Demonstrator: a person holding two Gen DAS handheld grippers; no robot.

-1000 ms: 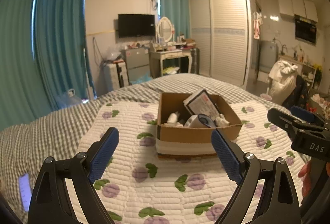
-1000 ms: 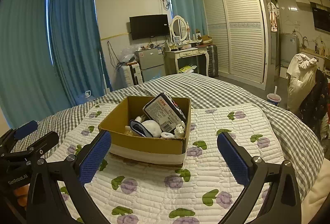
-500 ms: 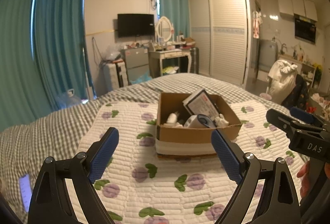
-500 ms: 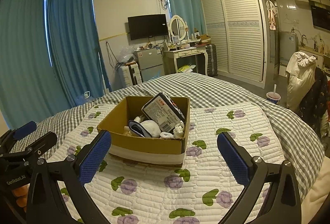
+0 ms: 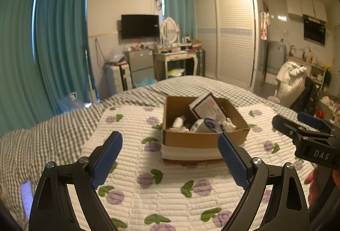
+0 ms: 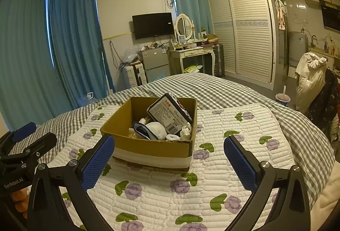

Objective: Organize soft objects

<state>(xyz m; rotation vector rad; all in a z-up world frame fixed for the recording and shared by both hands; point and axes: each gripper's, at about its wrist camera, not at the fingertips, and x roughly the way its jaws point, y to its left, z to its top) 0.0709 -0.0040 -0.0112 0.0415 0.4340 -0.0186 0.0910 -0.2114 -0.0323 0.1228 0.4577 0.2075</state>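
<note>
Both claws, left claw [image 5: 170, 155] and right claw [image 6: 169, 159], were spread wide, grasping nothing, near the cardboard box [image 6: 148, 147] on the bed [image 6: 223, 167].

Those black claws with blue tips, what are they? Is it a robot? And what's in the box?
No robot. A person holds two grabbing tools, each with a camera looking along its blue fingers.

One picture looks out from the left gripper, the other from the right gripper. Both are open and hold nothing.

Ahead, on a flowered quilt over the bed, sits a cardboard box. Inside are a dark printed packet leaning up, and soft white things I can't make out clearly.
</note>
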